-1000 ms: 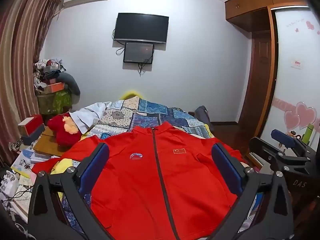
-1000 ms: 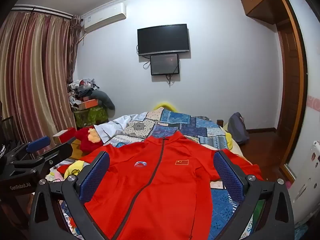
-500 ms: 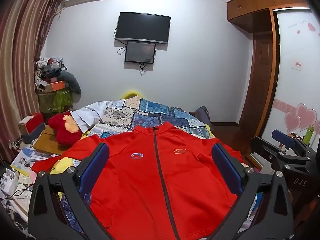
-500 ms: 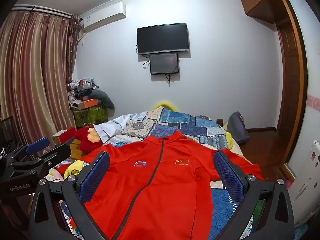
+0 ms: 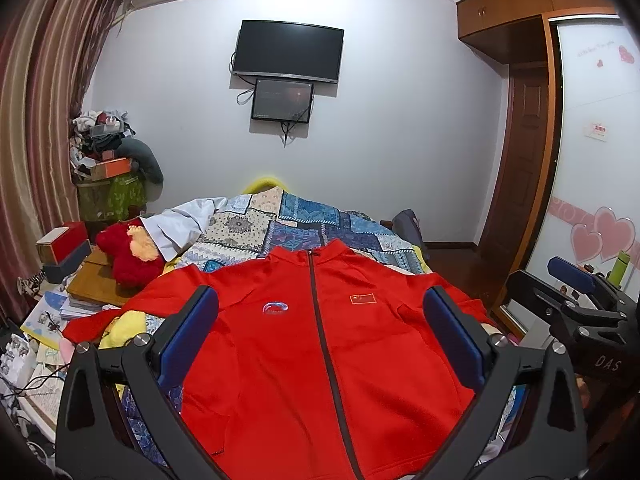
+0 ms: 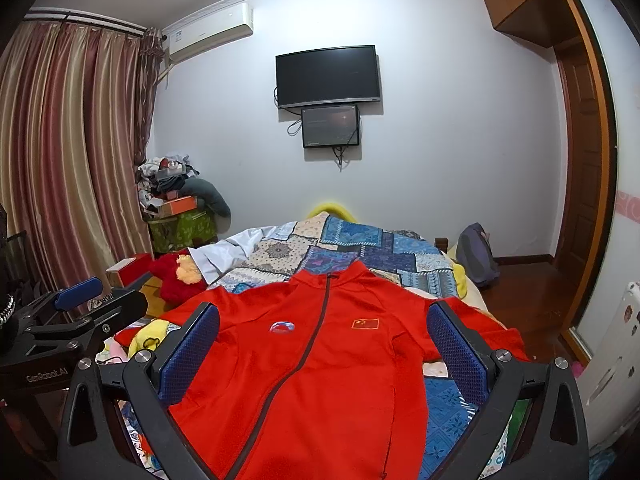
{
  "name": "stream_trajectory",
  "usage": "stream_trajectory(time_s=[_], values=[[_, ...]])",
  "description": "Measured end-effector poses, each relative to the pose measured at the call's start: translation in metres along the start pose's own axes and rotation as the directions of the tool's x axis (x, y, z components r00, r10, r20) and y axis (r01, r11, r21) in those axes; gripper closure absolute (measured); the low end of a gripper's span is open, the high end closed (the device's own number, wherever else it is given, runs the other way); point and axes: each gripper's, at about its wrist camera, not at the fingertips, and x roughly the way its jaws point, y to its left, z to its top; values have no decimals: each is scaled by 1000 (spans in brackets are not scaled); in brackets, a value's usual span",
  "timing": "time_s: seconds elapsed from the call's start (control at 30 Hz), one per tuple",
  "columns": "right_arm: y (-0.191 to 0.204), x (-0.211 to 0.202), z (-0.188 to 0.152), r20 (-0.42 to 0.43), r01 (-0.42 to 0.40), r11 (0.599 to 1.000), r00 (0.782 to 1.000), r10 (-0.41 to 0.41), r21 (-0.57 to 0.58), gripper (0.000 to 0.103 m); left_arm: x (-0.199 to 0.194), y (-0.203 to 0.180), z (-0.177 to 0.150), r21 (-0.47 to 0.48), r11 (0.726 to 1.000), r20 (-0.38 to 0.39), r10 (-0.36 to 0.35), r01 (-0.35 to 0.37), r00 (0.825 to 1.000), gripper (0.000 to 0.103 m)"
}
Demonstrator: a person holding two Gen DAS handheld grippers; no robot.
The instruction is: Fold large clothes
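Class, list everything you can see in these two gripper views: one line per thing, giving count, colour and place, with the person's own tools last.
jacket: one, red, zipped, spread flat front-up on the bed
quilt: one, blue and cream patchwork, covers the bed beyond the jacket
plush toy: one, red and yellow, left of the bed
television: one, black, on the far wall
small screen: one, dark, just under the television
air conditioner: one, white, high on the wall
curtains: striped brown-red, left side
wardrobe: one, wooden, right side
left gripper: black, blue pads, open above the jacket
right gripper: same, open
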Motion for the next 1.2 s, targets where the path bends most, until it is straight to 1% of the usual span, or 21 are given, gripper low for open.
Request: stream_trajectory(time_s=[0.4, 1.2], values=[[0, 1, 0, -1, 0, 1000, 1000, 0, -1, 0, -2, 6, -3, -2, 1000, 8, 5, -5, 1000, 0], [3, 3, -1, -4, 0, 1000, 1000, 0, 0, 0, -4, 1, -1, 8, 1000, 19, 11, -11, 1000, 0]])
